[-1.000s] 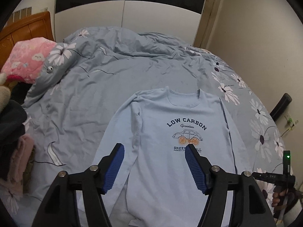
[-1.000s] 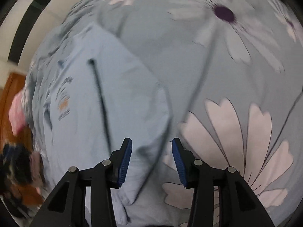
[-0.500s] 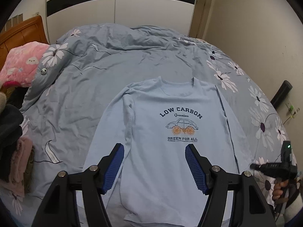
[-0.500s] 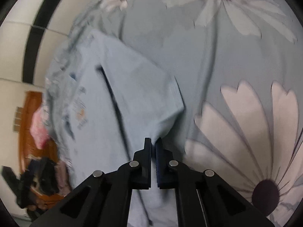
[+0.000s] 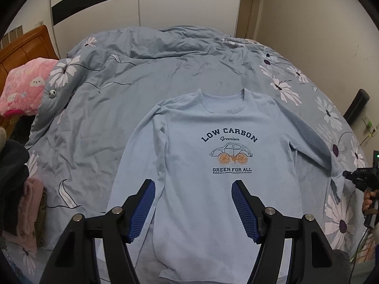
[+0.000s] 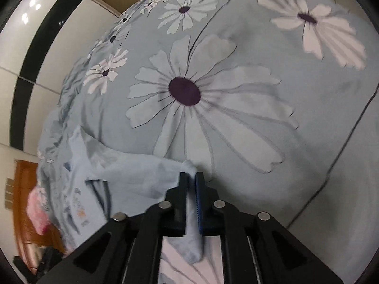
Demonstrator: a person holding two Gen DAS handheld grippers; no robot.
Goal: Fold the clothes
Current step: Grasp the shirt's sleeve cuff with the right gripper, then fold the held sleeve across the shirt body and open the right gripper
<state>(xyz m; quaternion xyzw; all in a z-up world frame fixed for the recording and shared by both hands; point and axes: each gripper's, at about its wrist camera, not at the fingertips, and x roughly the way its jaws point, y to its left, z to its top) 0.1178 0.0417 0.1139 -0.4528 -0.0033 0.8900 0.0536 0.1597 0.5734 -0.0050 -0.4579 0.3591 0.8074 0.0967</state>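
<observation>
A light blue long-sleeved shirt [image 5: 213,165] with a "LOW CARBON" car print lies flat, face up, on the bed. My left gripper [image 5: 193,209] is open and empty, held above the shirt's lower half. My right gripper [image 6: 191,177] is shut on the cuff of the shirt's right sleeve [image 6: 142,177] and holds it off the bed; it also shows at the right edge of the left wrist view [image 5: 347,174], with the sleeve [image 5: 310,142] stretched out to it.
The bed has a blue-grey flowered duvet [image 5: 142,82]. A pink pillow [image 5: 23,85] and a wooden headboard [image 5: 23,47] are at the left. A pile of dark and pink clothes [image 5: 19,189] lies at the left edge. A white wardrobe [image 5: 142,11] stands behind.
My right gripper closed on the right sleeve's cuff and lifted it outward, stretching the sleeve away from the body. The left gripper drew back slightly and stayed open.
</observation>
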